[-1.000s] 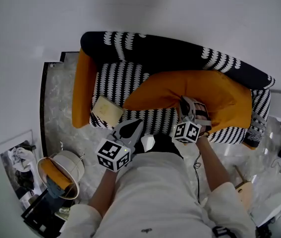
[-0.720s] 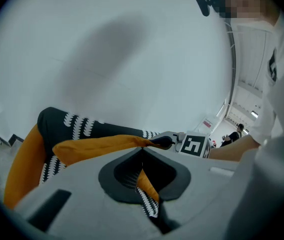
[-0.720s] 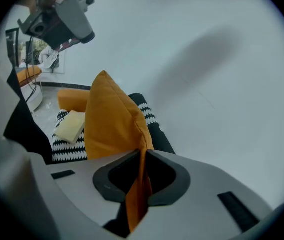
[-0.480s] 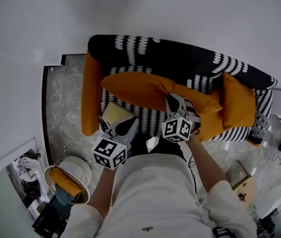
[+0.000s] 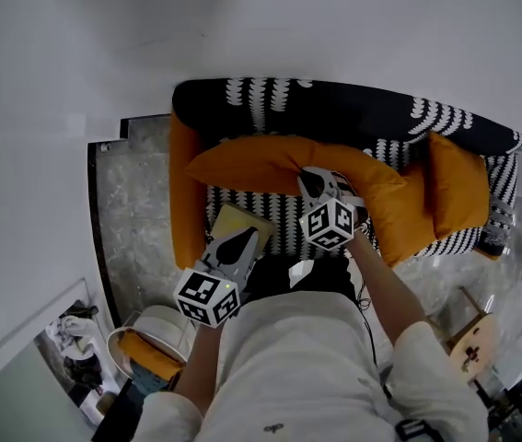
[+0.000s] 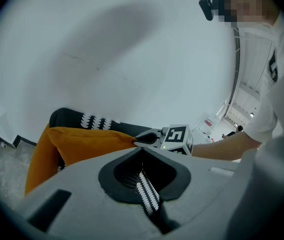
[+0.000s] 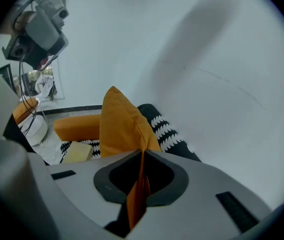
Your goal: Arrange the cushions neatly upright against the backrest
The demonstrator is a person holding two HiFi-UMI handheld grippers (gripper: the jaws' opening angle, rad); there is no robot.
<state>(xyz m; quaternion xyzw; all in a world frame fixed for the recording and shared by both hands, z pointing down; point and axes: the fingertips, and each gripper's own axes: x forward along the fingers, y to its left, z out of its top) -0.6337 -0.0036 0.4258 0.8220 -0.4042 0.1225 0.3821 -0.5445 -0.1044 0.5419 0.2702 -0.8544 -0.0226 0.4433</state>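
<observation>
The fingers of your right gripper [image 7: 143, 151] are clamped on the seam edge of the large orange cushion [image 7: 121, 124], and the fabric runs up between them. From the head view, that cushion [image 5: 270, 164] stretches across the sofa seat [image 5: 270, 215] just in front of the black-and-white backrest [image 5: 334, 109], with your right gripper [image 5: 314, 178] on its near edge. The fingers of your left gripper [image 6: 142, 149] are drawn together on nothing, with only a thin slit of sofa pattern showing between them. It hangs over the seat's front, beside the pale yellow cushion [image 5: 240, 224]. A second orange cushion [image 5: 458, 191] stands upright at the right end.
</observation>
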